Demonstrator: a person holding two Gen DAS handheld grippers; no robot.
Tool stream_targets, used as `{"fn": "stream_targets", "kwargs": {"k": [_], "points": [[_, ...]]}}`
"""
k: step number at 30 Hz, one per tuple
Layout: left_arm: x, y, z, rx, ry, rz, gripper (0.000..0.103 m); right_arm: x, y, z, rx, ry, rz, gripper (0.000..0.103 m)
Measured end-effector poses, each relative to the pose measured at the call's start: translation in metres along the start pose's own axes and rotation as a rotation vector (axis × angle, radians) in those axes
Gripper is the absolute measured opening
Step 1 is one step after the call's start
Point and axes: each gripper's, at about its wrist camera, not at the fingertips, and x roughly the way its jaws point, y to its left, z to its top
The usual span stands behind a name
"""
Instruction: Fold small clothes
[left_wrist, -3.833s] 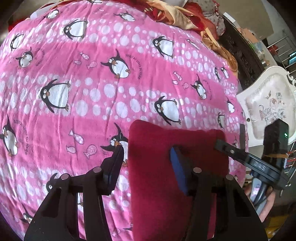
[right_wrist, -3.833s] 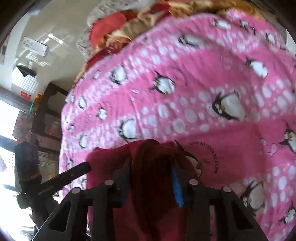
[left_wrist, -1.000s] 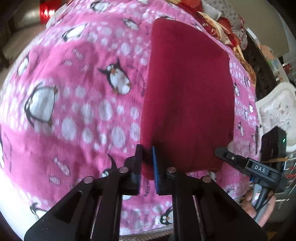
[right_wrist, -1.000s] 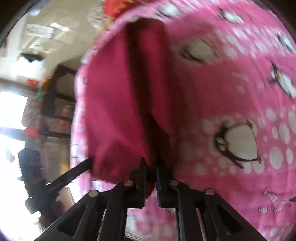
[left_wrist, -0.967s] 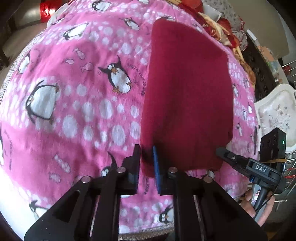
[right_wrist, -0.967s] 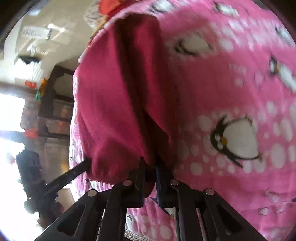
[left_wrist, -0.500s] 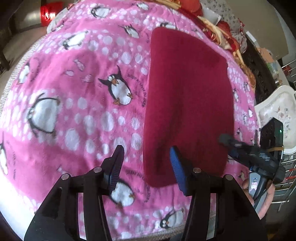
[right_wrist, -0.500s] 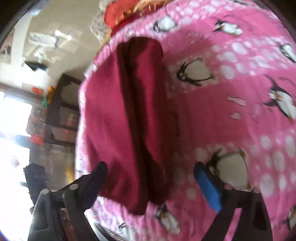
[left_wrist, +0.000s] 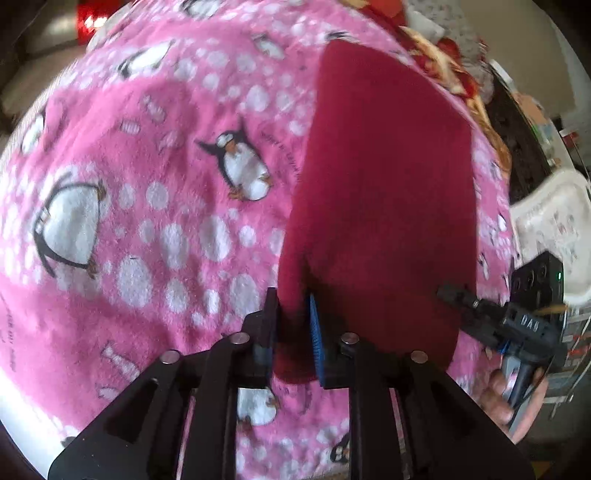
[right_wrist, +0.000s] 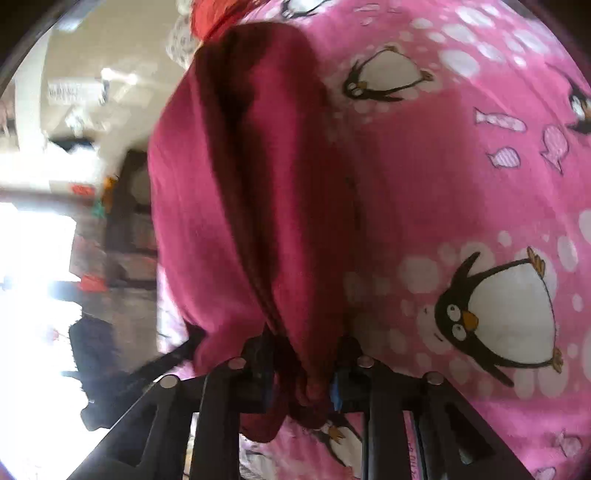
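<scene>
Garment: a dark red garment (left_wrist: 388, 192), already folded into a long flat panel, lies on the pink penguin blanket (left_wrist: 147, 221) covering the bed, running away from both cameras; its exact kind cannot be told.
Left gripper (left_wrist: 293, 332): jaws closing on the near left corner of the garment; the cloth sits between the pads and already looks pinched.
Right gripper (right_wrist: 301, 373): jaws closing on the near right corner; a bunched wad of several layers is caught between them, thicker than on the left.
Step in hand: judged to be taking both near corners in order to carry the near edge over to the far edge.
Risk, uneven grip: the right side holds a bundle, the left a thinner edge, so a layer could slip out on one side and the fold would go crooked.
Risk, blanket: the fleece lies directly under the corners, so a low pinch could catch it and drag it up with the garment.
Risk, ridge: a dark lengthwise crease shows in the right wrist view; if it is not flattened, it will be pressed into the next fold.
Surroundings: a heap of patterned cloth (left_wrist: 443, 55) beyond the far end could snag the folded edge.
</scene>
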Motion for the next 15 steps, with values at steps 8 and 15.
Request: {"fn": "stream_targets", "kwargs": {"k": [8,15], "points": [[0.003,-0.003,-0.011,0.026,0.008,-0.007,0.023,-0.013,0.0,-0.027,0.009,0.014,0.052,0.05],[-0.017,-0.008,-0.013,0.032,-0.031,-0.049,0.009,-0.014,0.001,-0.028,0.03,0.025,-0.022,0.015]]}}
